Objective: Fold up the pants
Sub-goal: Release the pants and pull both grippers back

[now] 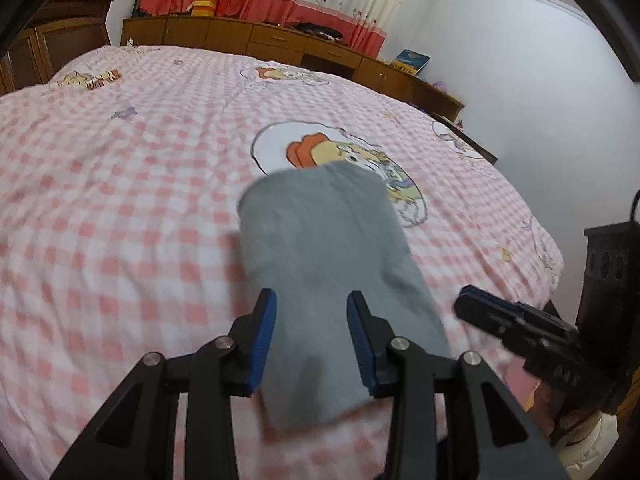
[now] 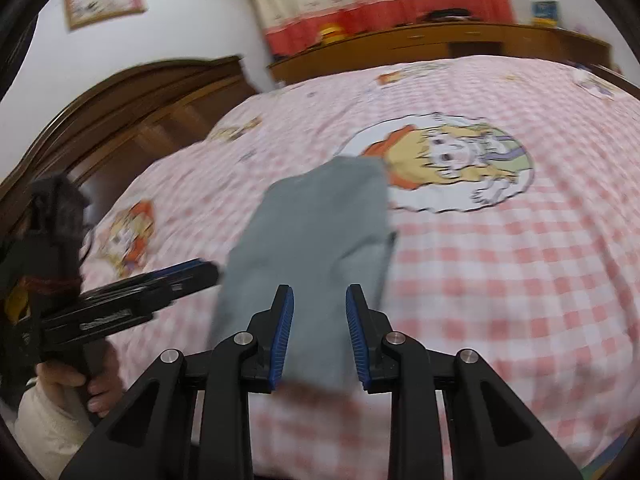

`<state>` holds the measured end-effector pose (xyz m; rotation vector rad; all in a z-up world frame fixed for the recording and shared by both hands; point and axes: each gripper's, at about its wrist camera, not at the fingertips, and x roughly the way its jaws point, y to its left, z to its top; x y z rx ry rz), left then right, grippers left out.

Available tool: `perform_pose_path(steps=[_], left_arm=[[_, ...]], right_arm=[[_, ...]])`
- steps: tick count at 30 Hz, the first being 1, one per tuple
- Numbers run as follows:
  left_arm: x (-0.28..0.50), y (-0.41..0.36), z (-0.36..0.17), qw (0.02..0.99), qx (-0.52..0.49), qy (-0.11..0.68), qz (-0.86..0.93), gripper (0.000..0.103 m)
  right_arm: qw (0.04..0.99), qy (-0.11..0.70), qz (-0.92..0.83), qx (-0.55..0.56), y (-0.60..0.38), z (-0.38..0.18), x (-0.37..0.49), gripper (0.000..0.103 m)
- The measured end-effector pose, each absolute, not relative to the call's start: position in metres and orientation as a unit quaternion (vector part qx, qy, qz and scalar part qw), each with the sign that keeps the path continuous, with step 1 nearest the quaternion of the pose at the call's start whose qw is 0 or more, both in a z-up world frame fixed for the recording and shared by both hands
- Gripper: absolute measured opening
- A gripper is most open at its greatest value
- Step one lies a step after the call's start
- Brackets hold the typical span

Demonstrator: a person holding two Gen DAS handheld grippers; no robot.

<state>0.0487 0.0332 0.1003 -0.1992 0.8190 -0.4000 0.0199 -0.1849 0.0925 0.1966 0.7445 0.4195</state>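
Note:
The grey pants (image 1: 320,256) lie folded into a narrow strip on the pink checked bed cover, also seen in the right wrist view (image 2: 316,240). My left gripper (image 1: 312,300) is open, its blue pads either side of the near end of the strip, above it. My right gripper (image 2: 320,296) is open too, over the near end of the pants. The right gripper also shows in the left wrist view (image 1: 516,324) at the right; the left gripper shows in the right wrist view (image 2: 152,292) at the left, held by a hand. Both views are motion-blurred.
The bed cover (image 1: 120,200) has cartoon prints, one just beyond the pants (image 2: 448,160). A wooden headboard (image 2: 132,108) and low wooden cabinets (image 1: 280,40) border the bed. A dark stand (image 1: 608,280) is at the bed's right edge.

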Motion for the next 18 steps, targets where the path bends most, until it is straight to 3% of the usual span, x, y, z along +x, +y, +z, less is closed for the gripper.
perform_pose_path(steps=[6,10,16,18], left_arm=[[0.040,0.020,0.071,0.883,-0.079,0.431,-0.167,0.038],[0.044,0.021,0.053,0.876,-0.088,0.447,-0.160,0.033],[0.031,0.018,0.060,0.882,-0.076,0.444,-0.140,0.034],[0.026,0.017,0.061,0.883,-0.071,0.445,-0.133,0.038]], right_arm=[[0.886,0.416,0.185,0.085,-0.179,0.055,0.025,0.028],[0.878,0.443,0.164,0.078,-0.183,0.028,0.034,0.017],[0.884,0.429,0.166,0.086,-0.186,0.040,0.022,0.017],[0.886,0.429,0.158,0.083,-0.186,0.043,0.016,0.021]])
